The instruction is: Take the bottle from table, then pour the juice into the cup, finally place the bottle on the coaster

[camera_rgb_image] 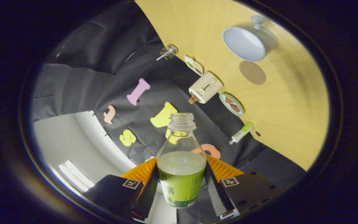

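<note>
The uncapped bottle [181, 161], part full of pale juice, is clamped on both sides by the fingers of the hand-held gripper [181, 186] and held clear of the tabletop [291, 105]; well beyond it the cup [244, 43] is seen lying beside the round coaster [252, 72]; a toaster [205, 87] stands at the tabletop's edge.

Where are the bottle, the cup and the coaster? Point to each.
bottle [181, 174]: gripper view, its body between the gripper's [181, 182] fingers.
cup [243, 43]: gripper view, its inner bowl.
coaster [252, 72]: gripper view, its centre.
</note>
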Demonstrator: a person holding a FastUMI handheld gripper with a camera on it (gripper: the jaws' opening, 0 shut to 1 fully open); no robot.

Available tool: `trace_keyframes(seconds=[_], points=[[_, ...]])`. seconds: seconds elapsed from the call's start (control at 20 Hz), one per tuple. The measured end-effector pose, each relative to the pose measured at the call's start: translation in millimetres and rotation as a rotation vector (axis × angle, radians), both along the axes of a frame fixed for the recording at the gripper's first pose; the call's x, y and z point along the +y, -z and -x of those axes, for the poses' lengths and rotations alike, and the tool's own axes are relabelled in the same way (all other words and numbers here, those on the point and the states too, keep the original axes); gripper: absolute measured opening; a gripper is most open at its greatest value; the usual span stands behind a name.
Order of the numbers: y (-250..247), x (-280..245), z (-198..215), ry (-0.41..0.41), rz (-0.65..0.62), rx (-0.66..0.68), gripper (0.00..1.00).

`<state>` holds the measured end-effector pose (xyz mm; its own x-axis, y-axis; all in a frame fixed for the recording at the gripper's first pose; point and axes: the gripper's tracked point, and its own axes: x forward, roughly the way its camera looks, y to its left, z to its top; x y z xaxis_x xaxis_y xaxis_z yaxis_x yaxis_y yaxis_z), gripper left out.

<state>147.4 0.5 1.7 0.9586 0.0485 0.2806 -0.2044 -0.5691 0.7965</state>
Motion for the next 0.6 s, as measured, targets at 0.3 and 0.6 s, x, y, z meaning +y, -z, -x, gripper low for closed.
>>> trace_keyframes(seconds=[0.3,0.6], points=[[44,14,-3,0.027,0.319,0.104,0.79],[56,24,11,0.057,0.522,0.108,0.79]])
